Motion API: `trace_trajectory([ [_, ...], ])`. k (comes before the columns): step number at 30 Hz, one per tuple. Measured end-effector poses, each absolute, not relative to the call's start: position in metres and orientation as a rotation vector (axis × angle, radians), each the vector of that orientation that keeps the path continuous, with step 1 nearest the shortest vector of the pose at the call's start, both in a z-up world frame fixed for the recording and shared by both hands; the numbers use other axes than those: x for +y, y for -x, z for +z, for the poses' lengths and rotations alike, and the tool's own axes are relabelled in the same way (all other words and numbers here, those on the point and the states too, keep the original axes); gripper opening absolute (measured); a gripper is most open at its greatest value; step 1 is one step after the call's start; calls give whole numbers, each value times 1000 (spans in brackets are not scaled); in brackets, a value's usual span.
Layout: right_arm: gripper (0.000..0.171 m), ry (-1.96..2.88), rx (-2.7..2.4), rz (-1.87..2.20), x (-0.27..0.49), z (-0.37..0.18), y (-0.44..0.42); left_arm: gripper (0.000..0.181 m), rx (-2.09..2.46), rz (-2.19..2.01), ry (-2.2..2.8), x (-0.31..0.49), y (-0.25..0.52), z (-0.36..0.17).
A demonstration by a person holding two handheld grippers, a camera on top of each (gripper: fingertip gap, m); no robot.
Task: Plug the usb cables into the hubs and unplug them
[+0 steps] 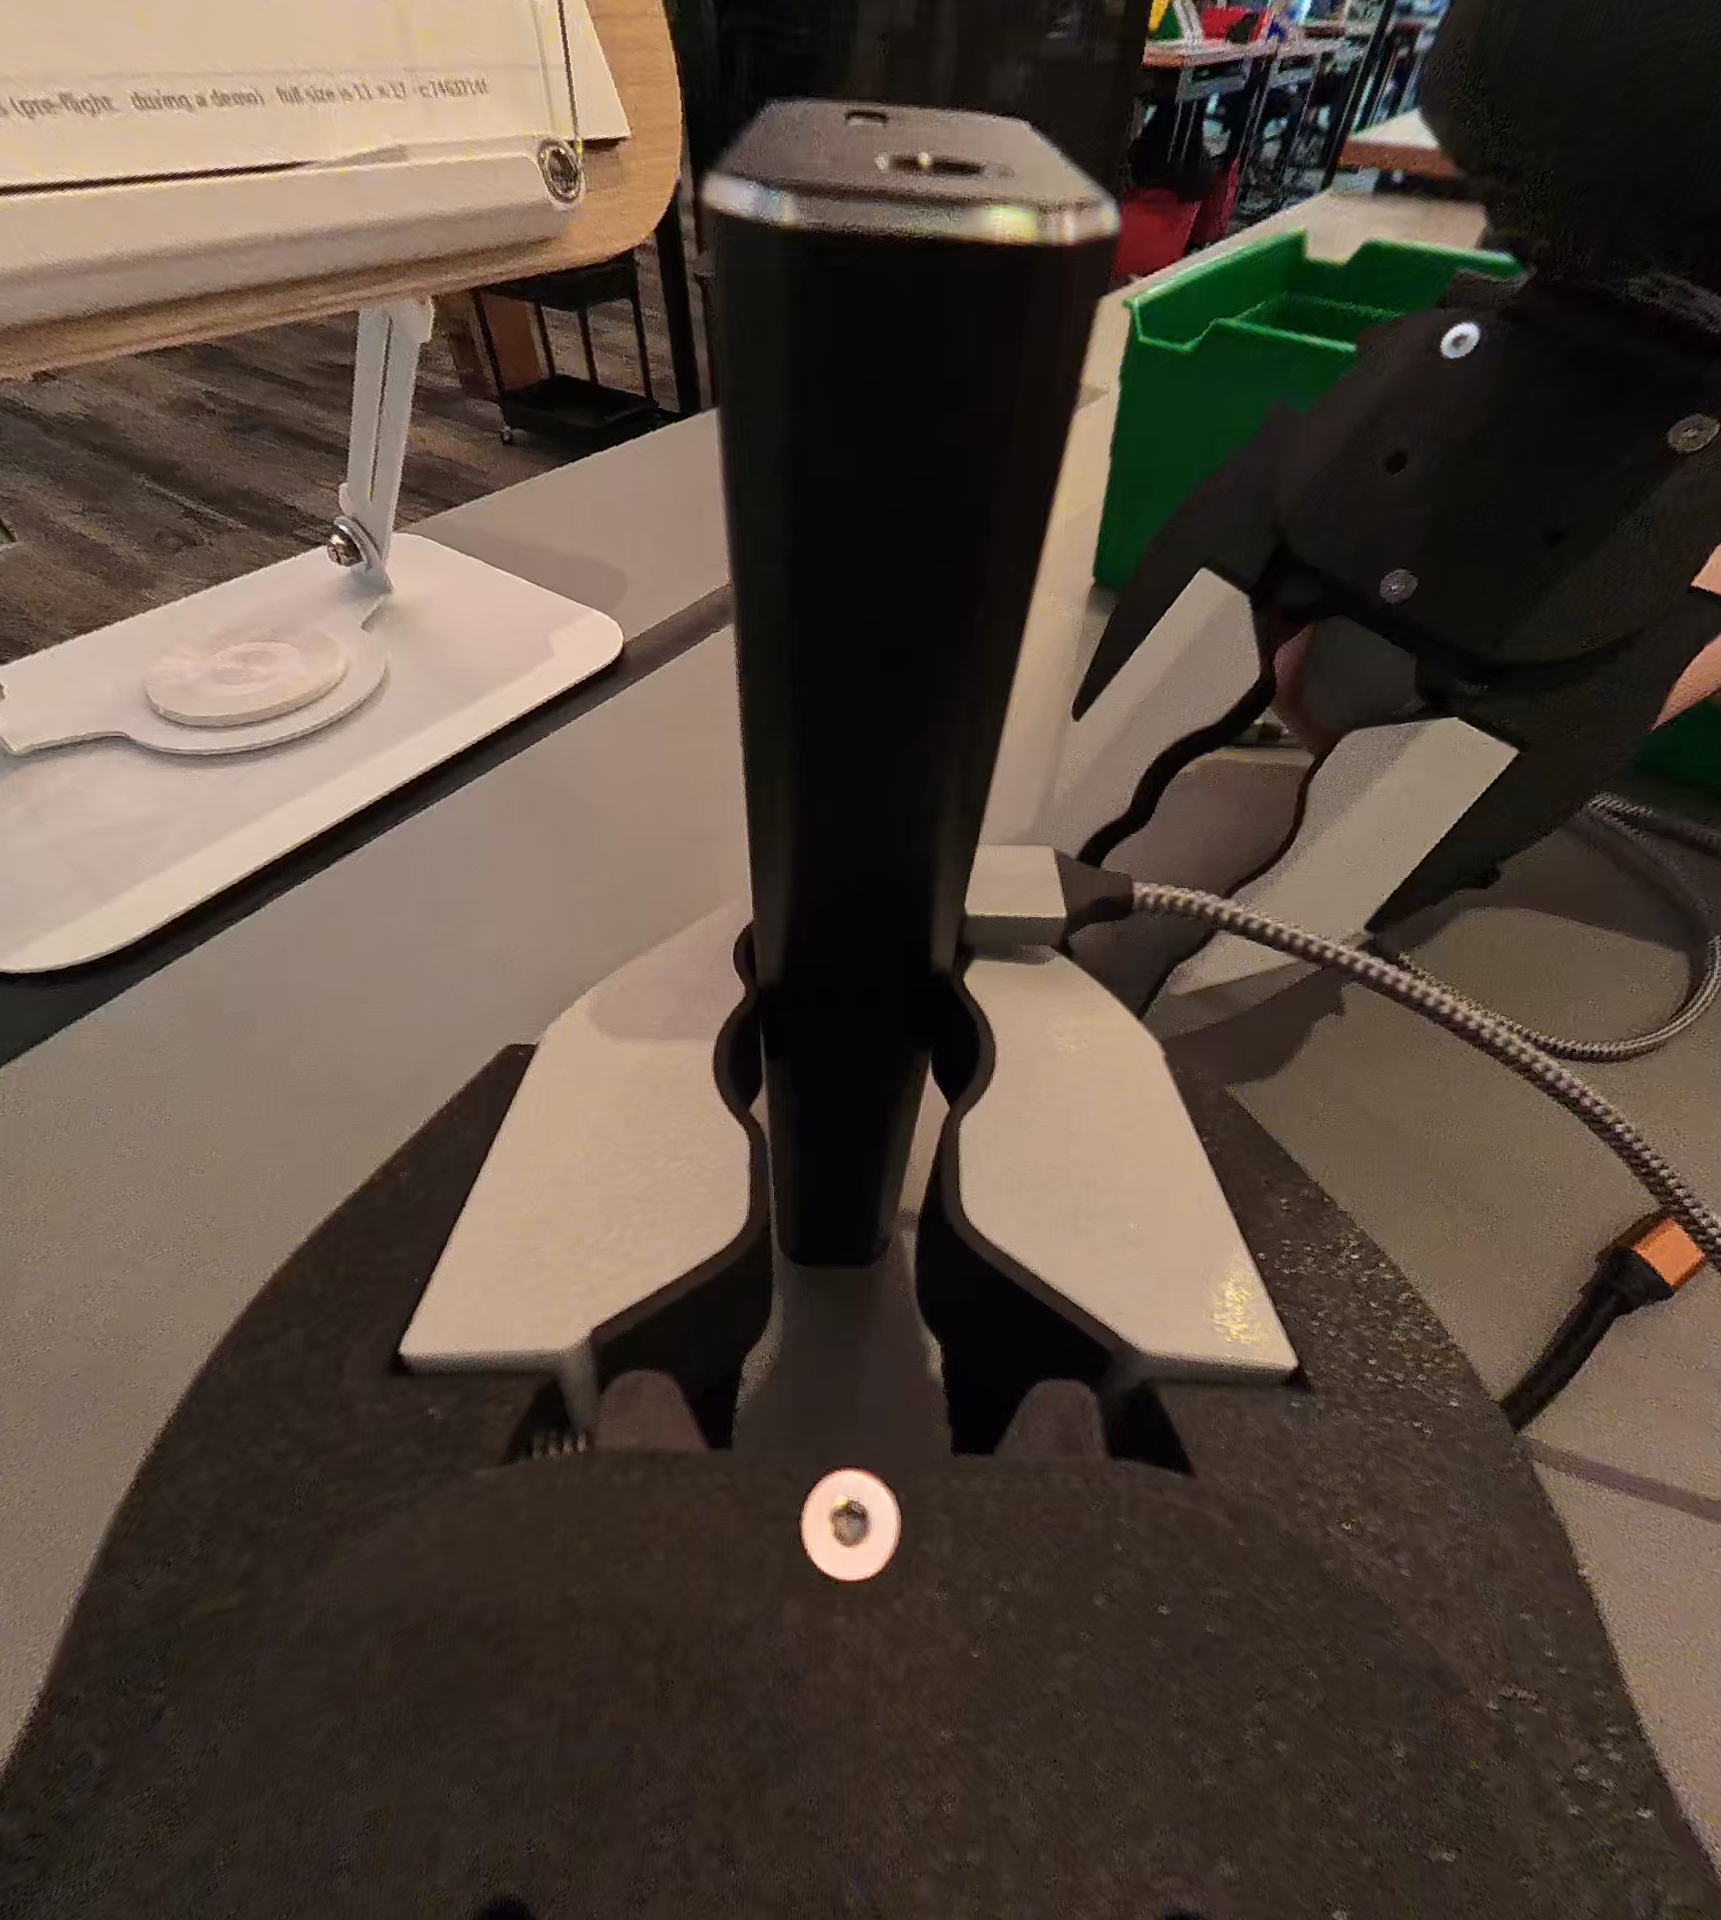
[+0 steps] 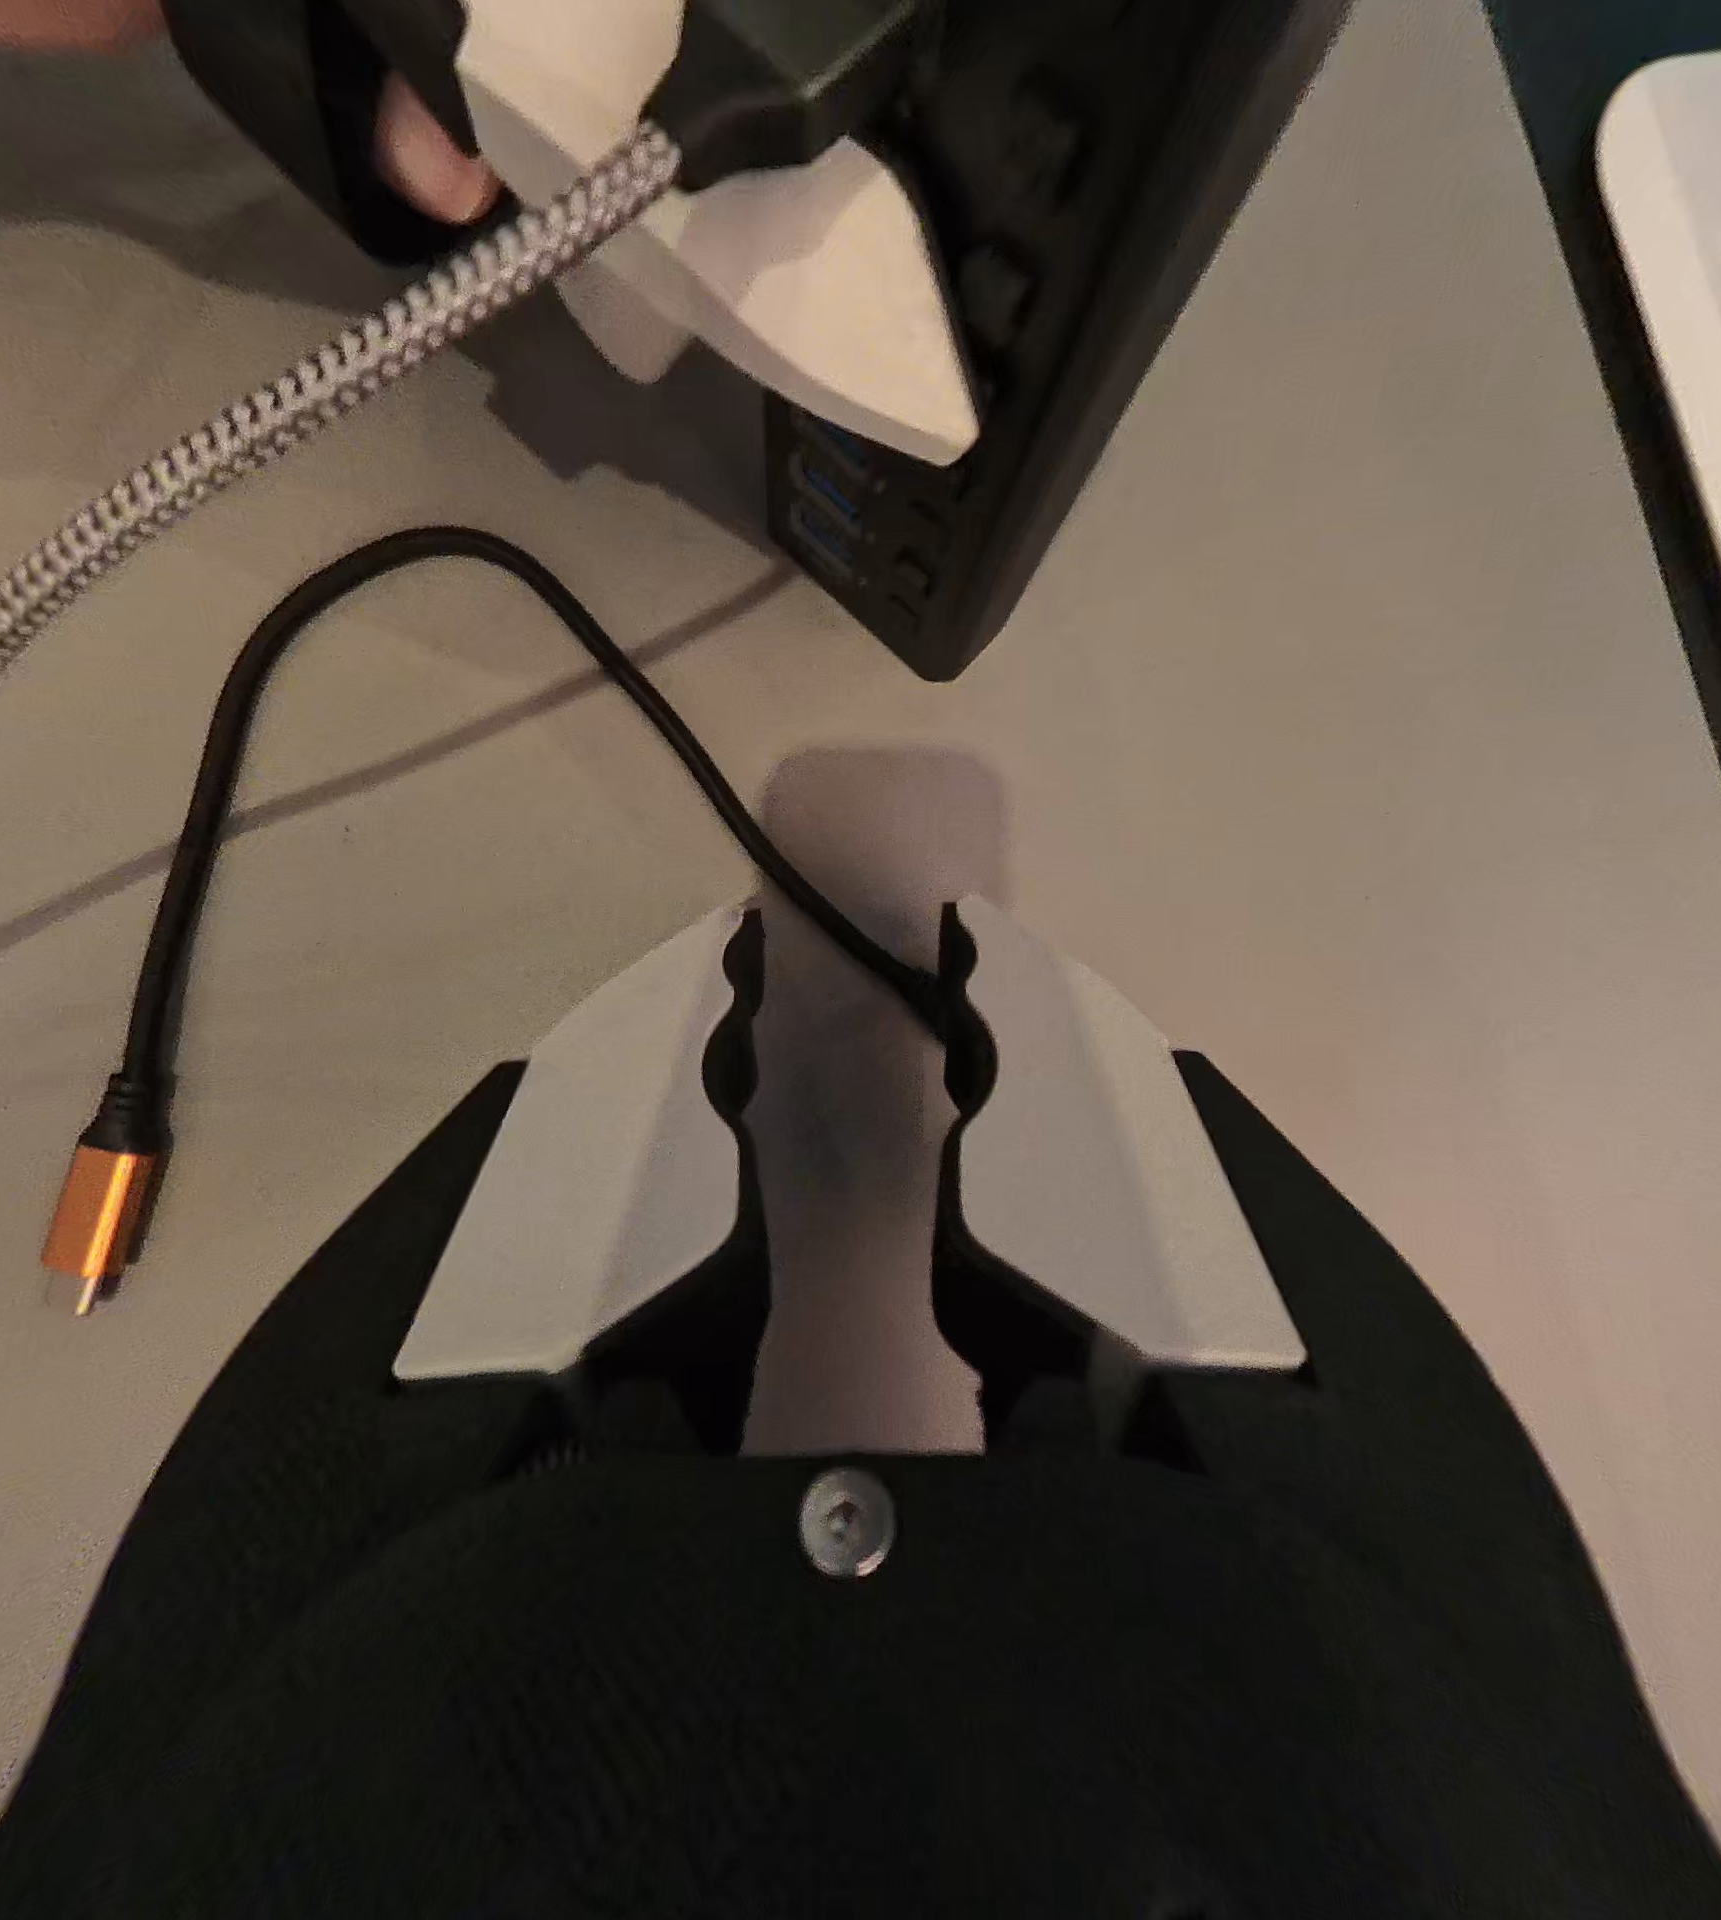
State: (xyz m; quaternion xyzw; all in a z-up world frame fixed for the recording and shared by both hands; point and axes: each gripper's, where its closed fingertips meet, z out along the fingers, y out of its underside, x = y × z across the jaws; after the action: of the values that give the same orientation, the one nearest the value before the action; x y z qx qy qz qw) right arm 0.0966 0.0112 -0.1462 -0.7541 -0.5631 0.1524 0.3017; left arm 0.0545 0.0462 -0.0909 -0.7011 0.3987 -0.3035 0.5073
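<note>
Your left gripper (image 1: 856,1029) clamps the rigid black hub (image 1: 903,623), your right gripper (image 2: 851,997) gapes over the floppy black cable (image 2: 212,810); grab its stiff orange plug (image 2: 103,1210).

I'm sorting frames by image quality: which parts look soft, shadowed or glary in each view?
Left wrist view: the black hub is soft at its top end, the wide lens bows the table edge, and a small glare spot sits on one finger. Right wrist view: dimmer and warmer, the braided cable and left gripper are motion-blurred, and a shadow falls ahead of the right gripper.
</note>
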Motion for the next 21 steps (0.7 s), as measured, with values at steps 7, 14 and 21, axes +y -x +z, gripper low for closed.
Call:
trace_trajectory([
  [7, 27, 1998, -1507, 546, 2, -156, -85, 51, 991, -727, 1716, 45, -57, -96],
  [14, 6, 2007, -1563, 505, 0, -157, -90, 72, 984, -631, 1762, 51, -50, -92],
  [21, 5, 2006, -1664, 383, -5, -156, -98, 83, 1101, -545, 1908, 43, -40, -96],
])
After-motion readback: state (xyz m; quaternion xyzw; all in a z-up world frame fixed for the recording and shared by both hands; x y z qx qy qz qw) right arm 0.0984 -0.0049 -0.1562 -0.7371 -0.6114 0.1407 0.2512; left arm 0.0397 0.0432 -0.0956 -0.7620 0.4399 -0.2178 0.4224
